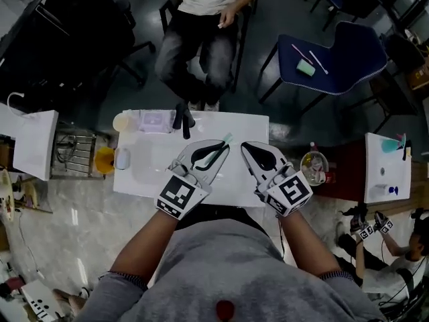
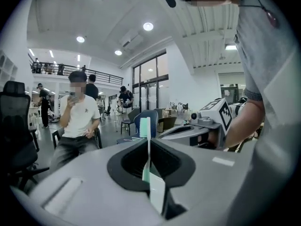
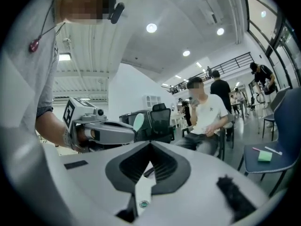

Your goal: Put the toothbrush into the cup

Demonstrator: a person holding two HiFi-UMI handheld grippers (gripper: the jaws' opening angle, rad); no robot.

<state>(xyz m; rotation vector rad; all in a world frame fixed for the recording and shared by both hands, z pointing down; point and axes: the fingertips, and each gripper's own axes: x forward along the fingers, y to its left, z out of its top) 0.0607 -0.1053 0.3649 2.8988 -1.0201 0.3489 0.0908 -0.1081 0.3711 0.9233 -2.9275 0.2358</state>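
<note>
A mint-green toothbrush (image 1: pixel 223 142) is clamped between the jaws of my left gripper (image 1: pixel 218 149), which is shut on its handle above the white table (image 1: pixel 248 126). In the left gripper view the toothbrush (image 2: pixel 145 128) stands upright, bristle head up, out of the shut left gripper (image 2: pixel 148 144). My right gripper (image 1: pixel 249 146) hangs just to the right of it, shut and empty, and its jaws meet in the right gripper view (image 3: pixel 150 147). A small pale cup (image 1: pixel 122 158) stands at the table's left edge, and a yellowish cup (image 1: pixel 120 121) at the far left corner.
A clear box (image 1: pixel 155 121) and a dark object (image 1: pixel 183 120) lie at the table's far edge. A person sits on a chair (image 1: pixel 201 25) beyond it. A blue chair (image 1: pixel 335 56) stands at the far right, a white bag (image 1: pixel 37 139) at the left, and a round jar (image 1: pixel 314 166) at the right.
</note>
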